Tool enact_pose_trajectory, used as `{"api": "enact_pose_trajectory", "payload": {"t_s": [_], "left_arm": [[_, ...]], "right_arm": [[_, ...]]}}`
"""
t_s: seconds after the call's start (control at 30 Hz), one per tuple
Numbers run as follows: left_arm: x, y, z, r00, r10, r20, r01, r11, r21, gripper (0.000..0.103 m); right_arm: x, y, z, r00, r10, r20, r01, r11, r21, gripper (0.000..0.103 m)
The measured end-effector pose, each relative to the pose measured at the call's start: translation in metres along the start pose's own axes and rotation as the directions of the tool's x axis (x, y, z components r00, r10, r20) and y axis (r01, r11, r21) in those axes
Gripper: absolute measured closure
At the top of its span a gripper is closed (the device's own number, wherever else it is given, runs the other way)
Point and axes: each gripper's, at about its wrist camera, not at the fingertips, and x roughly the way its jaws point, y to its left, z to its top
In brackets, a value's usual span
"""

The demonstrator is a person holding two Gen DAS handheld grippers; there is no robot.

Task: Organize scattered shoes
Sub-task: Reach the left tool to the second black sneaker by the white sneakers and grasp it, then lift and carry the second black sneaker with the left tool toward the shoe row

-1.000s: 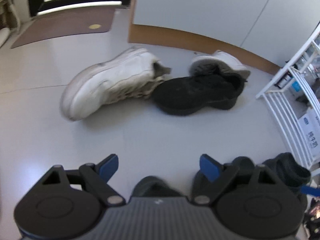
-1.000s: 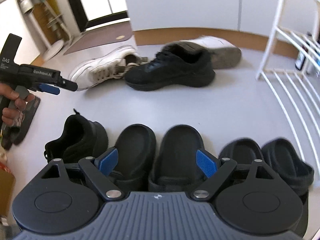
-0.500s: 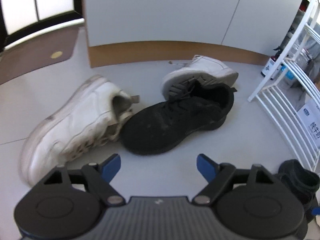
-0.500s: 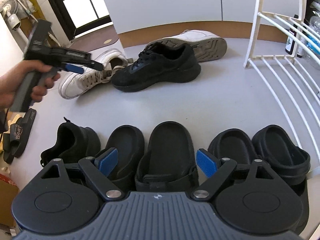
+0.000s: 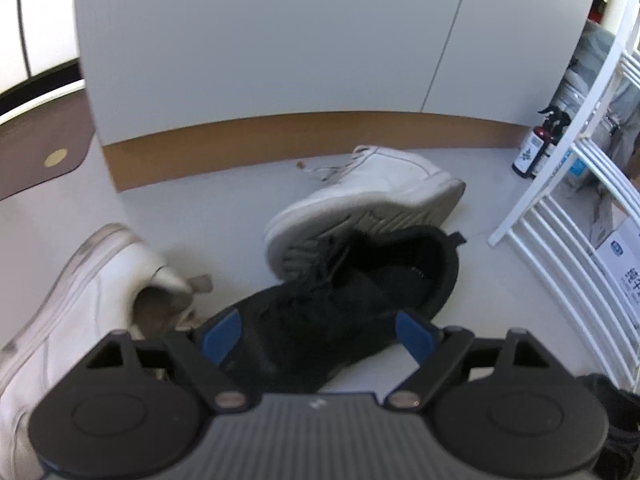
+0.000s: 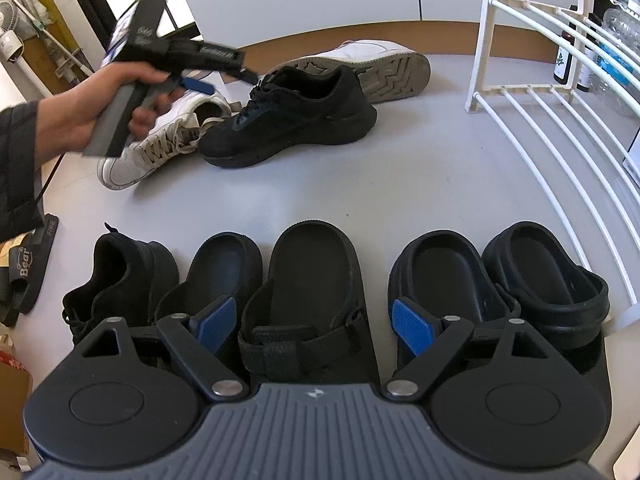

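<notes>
Grey floor (image 6: 420,184) runs back to a white cabinet with a brown kickboard, and a white wire rack (image 6: 532,120) stands at the right. Along the near edge a row is already formed: a lone black sneaker (image 6: 120,276), a black sandal pair (image 6: 312,280) and a black clog pair (image 6: 500,276). Three shoes lie loose farther back, touching one another.

Your left gripper (image 5: 318,334) hangs over the loose black sneaker (image 5: 360,280), its jaws opening a little, wide apart and holding nothing; the blue pads (image 5: 222,334) sit above the shoe's front half and do not press on it. Your right gripper (image 6: 316,326) hovers spread and empty over the sandals.

To take this shoe well, I judge you should come down across its width, one pad on each side wall near the laces, rather than pinch the soft collar, which would likely fold. Lift it clear first: a white sneaker (image 5: 368,196) lies tipped on its side against its far flank, tread showing, and another white sneaker (image 5: 80,312) touches its toe end, so dragging may pull both along.

In the right wrist view, the black sneaker's long axis runs across the floor, toe toward the left, heel toward the rack, sole down. The row's matching sneaker shows its heel facing away from you, so expect a turn before setting it down.
</notes>
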Motion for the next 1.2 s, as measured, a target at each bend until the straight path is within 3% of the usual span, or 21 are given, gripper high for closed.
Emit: {"api": "enact_pose_trajectory", "payload": {"t_s": [0.1, 0.47, 0.6, 0.7, 0.77, 0.83, 0.87, 1.2], "left_arm": [[0.012, -0.002, 0.003, 1.0, -0.028, 0.001, 0.028, 1.0, -0.013, 0.015], [0.041, -0.006, 0.028, 0.995, 0.082, -0.057, -0.086, 0.993, -0.076, 0.016], [0.054, -0.002, 0.029, 0.986, 0.077, -0.146, -0.097, 0.986, -0.135, 0.039], [0.065, 0.001, 0.024, 0.971, 0.107, -0.216, -0.142, 0.978, -0.151, 0.046], [0.068, 0.004, 0.021, 0.964, 0.123, -0.236, -0.166, 0.971, -0.173, 0.073], [0.066, 0.011, 0.02, 0.963, 0.125, -0.237, -0.179, 0.959, -0.221, 0.081], [0.065, 0.013, 0.019, 0.966, 0.107, -0.234, -0.16, 0.962, -0.223, 0.092], [0.041, 0.03, -0.002, 0.975, 0.023, -0.222, -0.087, 0.956, -0.282, 0.096]], "right_arm": [[0.0, -0.003, -0.001, 1.0, 0.003, -0.004, -0.003, 1.0, 0.005, 0.014], [0.005, -0.01, -0.005, 1.0, -0.006, -0.027, 0.006, 1.0, 0.023, 0.014], [0.006, -0.01, -0.006, 0.999, -0.005, -0.032, 0.006, 1.0, 0.024, 0.014], [0.008, -0.012, -0.007, 0.999, -0.006, -0.041, 0.007, 1.0, 0.027, 0.014], [0.01, -0.012, -0.008, 0.999, -0.007, -0.047, 0.009, 1.0, 0.03, 0.014], [0.01, -0.013, -0.008, 0.999, -0.005, -0.05, 0.007, 0.999, 0.032, 0.014], [0.01, -0.013, -0.009, 0.999, -0.005, -0.05, 0.007, 0.999, 0.033, 0.014], [0.012, -0.014, -0.01, 0.998, -0.002, -0.055, 0.004, 0.999, 0.034, 0.014]]}}
